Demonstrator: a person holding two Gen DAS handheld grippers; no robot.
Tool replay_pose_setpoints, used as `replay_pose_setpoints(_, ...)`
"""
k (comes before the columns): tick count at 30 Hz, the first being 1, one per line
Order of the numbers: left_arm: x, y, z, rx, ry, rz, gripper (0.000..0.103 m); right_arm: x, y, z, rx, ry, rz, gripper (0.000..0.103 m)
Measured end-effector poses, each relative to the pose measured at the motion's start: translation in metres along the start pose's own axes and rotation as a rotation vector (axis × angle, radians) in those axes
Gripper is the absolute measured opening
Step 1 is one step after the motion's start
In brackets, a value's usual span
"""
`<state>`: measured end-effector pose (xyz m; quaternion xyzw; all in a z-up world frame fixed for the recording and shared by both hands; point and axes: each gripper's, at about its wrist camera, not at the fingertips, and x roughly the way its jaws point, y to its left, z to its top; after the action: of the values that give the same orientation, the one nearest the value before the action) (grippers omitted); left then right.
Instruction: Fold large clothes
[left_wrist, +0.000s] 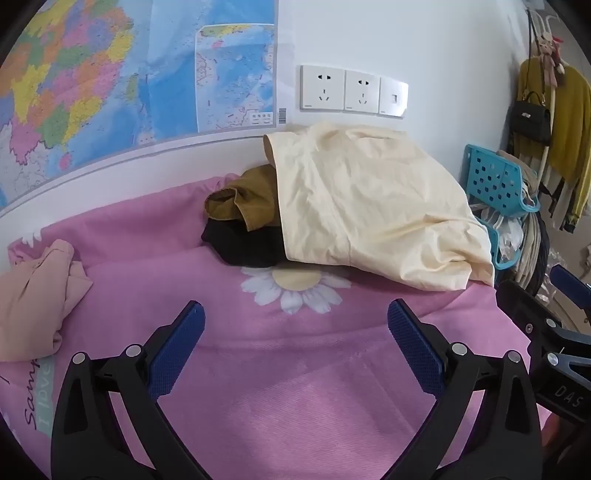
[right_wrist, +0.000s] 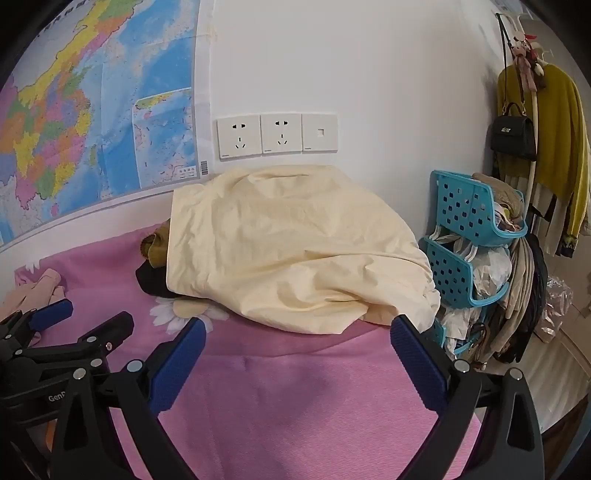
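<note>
Cream garment (left_wrist: 369, 206) lies heaped at twelve o'clock on the pink bedsheet (left_wrist: 295, 387); left gripper (left_wrist: 295, 325) and right gripper (right_wrist: 297, 341) hover spread wide, empty.

From my left gripper's camera, the cream garment (left_wrist: 373, 206) ahead covers most of a mustard garment (left_wrist: 243, 201) and a black garment (left_wrist: 243, 247), so I cannot tell their shapes. Far left, a peach garment (left_wrist: 35, 295) runs off the picture's edge. The map (left_wrist: 110, 81) print is too small to read. My right gripper (left_wrist: 561, 332) is only partly in view at the right edge.
</note>
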<state>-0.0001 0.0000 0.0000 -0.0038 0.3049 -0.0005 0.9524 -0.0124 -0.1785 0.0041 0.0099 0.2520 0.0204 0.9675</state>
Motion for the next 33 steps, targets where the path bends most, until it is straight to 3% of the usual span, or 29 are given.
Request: replay_pose_setpoints(33, -0.007, -0.001, 0.002, -0.008, -0.030, 0.001, 0.098, 0.000, 0.002, -0.001, -0.011, -0.001, -0.020, 0.097)
